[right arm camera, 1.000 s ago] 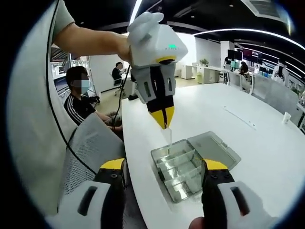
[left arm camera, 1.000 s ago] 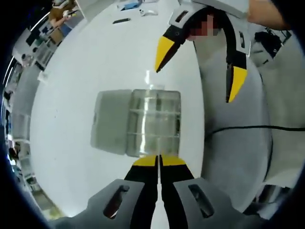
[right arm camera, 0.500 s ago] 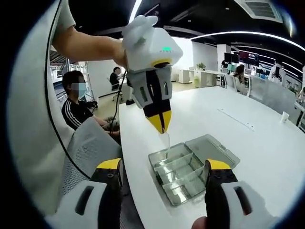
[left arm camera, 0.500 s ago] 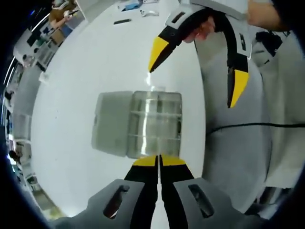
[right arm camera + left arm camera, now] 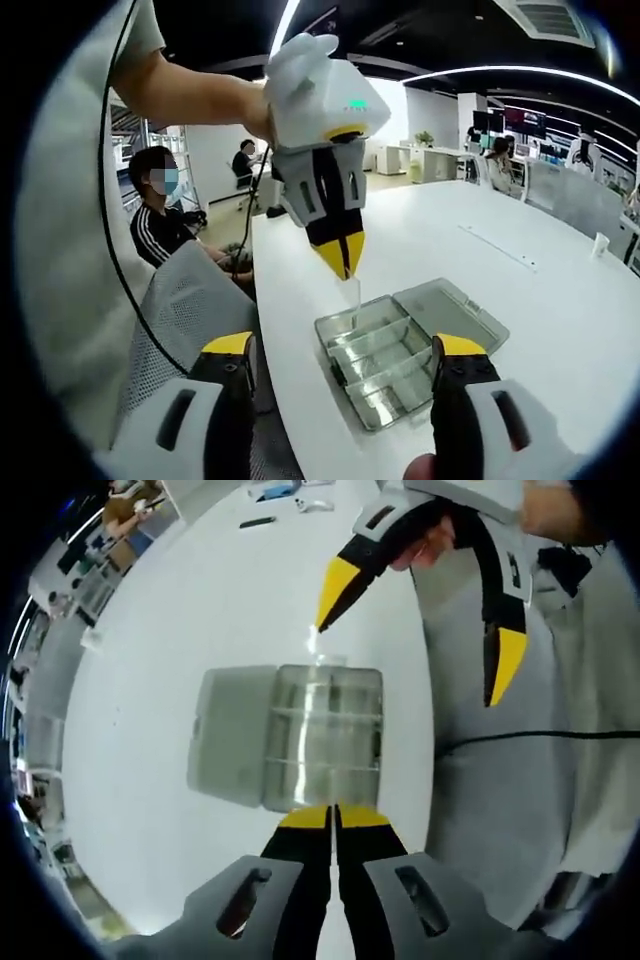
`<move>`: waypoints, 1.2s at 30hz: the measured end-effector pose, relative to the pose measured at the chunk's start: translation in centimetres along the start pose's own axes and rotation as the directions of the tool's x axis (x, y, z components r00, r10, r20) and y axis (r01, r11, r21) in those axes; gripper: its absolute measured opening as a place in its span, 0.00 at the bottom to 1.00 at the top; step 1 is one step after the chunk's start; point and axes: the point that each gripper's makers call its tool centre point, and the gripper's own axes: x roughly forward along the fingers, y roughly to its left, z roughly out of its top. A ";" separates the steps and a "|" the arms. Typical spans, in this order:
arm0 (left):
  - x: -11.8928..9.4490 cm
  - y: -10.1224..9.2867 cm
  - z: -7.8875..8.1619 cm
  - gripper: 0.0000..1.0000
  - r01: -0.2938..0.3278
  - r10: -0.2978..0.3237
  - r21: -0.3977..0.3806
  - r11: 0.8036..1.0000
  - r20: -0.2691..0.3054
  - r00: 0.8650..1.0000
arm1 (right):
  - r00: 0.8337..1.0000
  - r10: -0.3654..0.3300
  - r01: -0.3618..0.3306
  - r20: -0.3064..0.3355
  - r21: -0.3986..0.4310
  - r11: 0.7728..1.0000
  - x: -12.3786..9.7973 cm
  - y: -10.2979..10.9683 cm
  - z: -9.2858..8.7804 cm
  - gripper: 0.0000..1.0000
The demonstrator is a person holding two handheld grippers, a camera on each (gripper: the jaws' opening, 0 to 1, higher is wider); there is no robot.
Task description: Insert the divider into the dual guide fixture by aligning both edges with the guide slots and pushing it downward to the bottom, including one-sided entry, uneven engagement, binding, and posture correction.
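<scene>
- A small clear divider (image 5: 351, 297) is pinched by its top edge in the closed left tongs (image 5: 343, 262). It is judged thin, light, stiff and slippery, best gripped at the upper rim.
- The divider hangs upright below the left tongs, its lower edge at the near end of the clear compartment fixture (image 5: 385, 357) on the white tabletop (image 5: 560, 330); seating depth cannot be told.
- The right tongs (image 5: 420, 650) are wide open and empty, beside the fixture (image 5: 322, 735).
</scene>
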 end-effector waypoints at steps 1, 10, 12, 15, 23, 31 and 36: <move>0.1 0.1 0.0 0.00 -0.001 0.001 -0.001 1.000 -0.001 1.000 | 1.000 0.000 0.000 -0.002 0.001 1.000 0.0 0.0 -0.1 0.69; 0.6 0.5 0.3 0.00 -0.004 0.004 0.003 1.000 -0.002 1.000 | 1.000 0.001 -0.001 -0.006 -0.004 1.000 0.1 0.0 -0.2 0.69; 0.8 0.6 0.0 0.00 -0.007 0.007 0.011 1.000 -0.013 1.000 | 1.000 0.002 -0.002 -0.005 -0.001 1.000 0.1 0.1 -0.2 0.69; 0.9 0.6 0.1 0.00 -0.003 0.004 0.006 1.000 -0.011 1.000 | 1.000 0.002 -0.002 -0.004 0.001 1.000 0.1 0.2 -0.3 0.70; 1.5 0.8 0.0 0.00 0.001 -0.001 0.006 1.000 -0.016 1.000 | 1.000 0.001 -0.001 -0.008 0.005 1.000 0.0 0.3 -0.6 0.70; 2.0 0.9 0.0 0.00 -0.001 0.002 0.015 1.000 -0.024 1.000 | 1.000 0.003 -0.003 -0.014 0.005 1.000 0.1 0.4 -0.8 0.70; 2.4 0.9 -0.2 0.00 0.003 -0.003 0.016 1.000 -0.031 1.000 | 1.000 0.005 -0.005 -0.011 0.007 1.000 0.1 0.4 -0.8 0.70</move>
